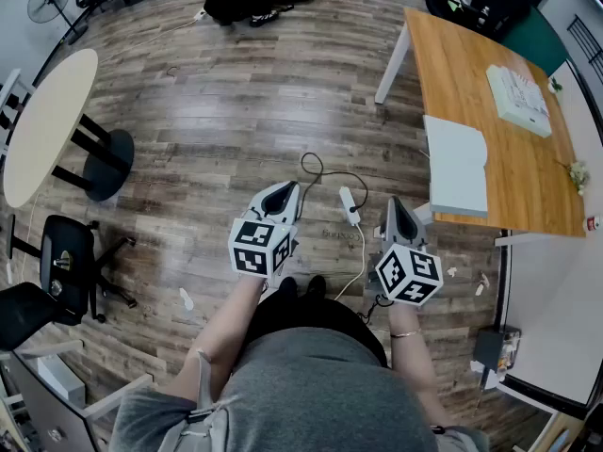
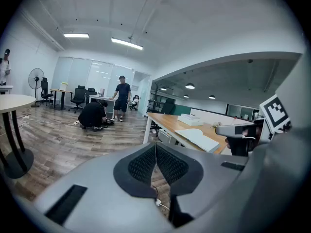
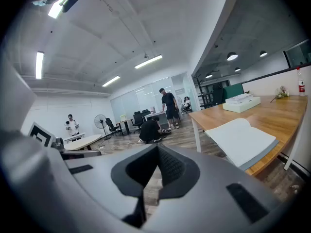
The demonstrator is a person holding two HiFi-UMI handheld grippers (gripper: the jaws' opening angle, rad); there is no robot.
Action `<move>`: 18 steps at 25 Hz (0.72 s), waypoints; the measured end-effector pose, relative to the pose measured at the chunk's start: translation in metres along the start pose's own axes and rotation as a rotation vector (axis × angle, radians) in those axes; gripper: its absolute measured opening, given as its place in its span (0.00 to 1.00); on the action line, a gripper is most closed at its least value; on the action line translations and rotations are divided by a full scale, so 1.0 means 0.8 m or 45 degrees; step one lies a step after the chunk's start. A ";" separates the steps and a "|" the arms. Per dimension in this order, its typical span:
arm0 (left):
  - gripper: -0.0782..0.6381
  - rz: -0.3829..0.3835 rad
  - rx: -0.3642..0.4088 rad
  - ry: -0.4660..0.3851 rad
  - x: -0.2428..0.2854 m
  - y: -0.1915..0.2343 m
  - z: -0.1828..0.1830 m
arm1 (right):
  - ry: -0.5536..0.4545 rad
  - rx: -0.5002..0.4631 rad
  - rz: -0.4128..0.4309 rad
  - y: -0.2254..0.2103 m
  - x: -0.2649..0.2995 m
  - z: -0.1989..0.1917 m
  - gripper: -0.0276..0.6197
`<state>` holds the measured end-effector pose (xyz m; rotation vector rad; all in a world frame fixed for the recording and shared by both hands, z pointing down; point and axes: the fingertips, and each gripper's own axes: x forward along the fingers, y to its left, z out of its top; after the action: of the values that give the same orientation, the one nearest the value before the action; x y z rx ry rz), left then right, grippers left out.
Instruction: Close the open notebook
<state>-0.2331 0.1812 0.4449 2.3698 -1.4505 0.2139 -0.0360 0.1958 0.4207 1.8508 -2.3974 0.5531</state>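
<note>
- Left tool [image 1: 280, 199] and right tool [image 1: 403, 220]: jaws together, both empty, held over the floor [image 1: 236, 111].
- Open notebook [image 1: 457, 166] lies at the near-left corner of the worktop [image 1: 471, 73].
- It sits ahead-right of both tools; the right tool is nearer.

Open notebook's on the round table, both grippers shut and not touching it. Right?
No. The open notebook lies on the wooden desk, as the head view shows. The left gripper and right gripper are shut and off it.
</note>
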 end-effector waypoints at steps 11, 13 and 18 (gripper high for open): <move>0.15 0.024 0.009 -0.004 0.010 -0.002 0.001 | -0.018 0.012 0.043 -0.003 0.009 0.003 0.05; 0.15 0.030 0.005 -0.008 0.012 -0.004 0.000 | -0.016 0.005 0.047 -0.005 0.012 0.003 0.05; 0.19 0.050 0.003 -0.005 0.017 -0.006 -0.002 | -0.021 -0.004 0.047 -0.014 0.015 0.006 0.10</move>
<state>-0.2225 0.1727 0.4497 2.3462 -1.4999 0.2213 -0.0278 0.1809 0.4221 1.8205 -2.4461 0.5389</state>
